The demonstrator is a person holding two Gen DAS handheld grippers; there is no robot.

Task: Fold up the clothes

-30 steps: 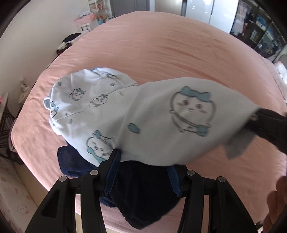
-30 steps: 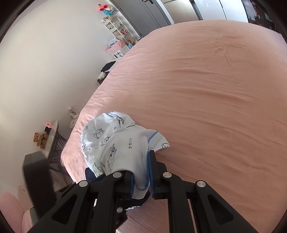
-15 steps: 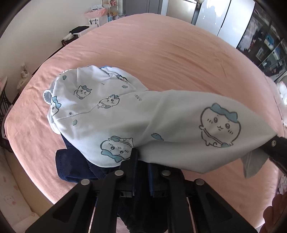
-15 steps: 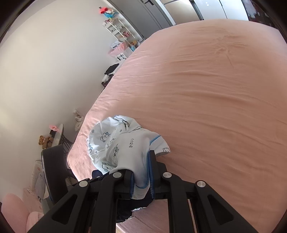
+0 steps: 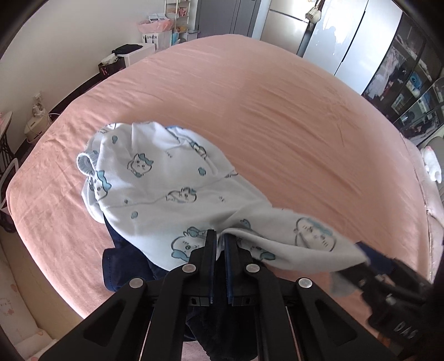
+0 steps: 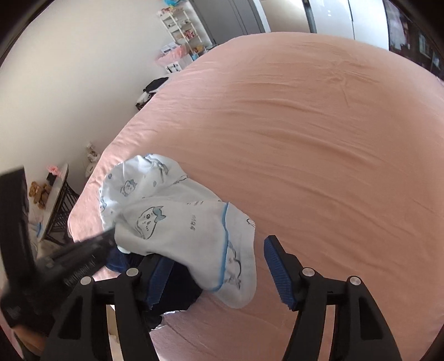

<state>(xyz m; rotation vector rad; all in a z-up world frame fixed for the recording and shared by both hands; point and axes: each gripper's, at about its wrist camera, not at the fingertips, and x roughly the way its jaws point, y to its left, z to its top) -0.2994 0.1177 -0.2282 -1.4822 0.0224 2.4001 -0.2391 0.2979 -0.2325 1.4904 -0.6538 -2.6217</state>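
A white garment (image 5: 166, 191) printed with blue cartoon animals lies partly on the pink bed (image 5: 277, 125), over a dark navy garment (image 5: 125, 266). My left gripper (image 5: 219, 241) is shut on a fold of the white garment near its lower edge. In the right wrist view my right gripper (image 6: 213, 266) stands open, and the blue-trimmed end of the white garment (image 6: 194, 222) sags loosely between its fingers. The left gripper (image 6: 111, 236) shows blurred at the left, pinching the cloth. The navy garment (image 6: 177, 291) is mostly hidden beneath.
The clothes sit near the bed's near left corner, with the edge of the bed (image 5: 55, 277) close by. A small side table (image 6: 58, 200) with toys stands beside the bed. Shelves (image 5: 177, 25) and a white box (image 5: 136, 55) stand beyond the far end.
My left gripper went from wide open to shut on the white garment. My right gripper opened and let go of the blue-trimmed end, which has sagged down.
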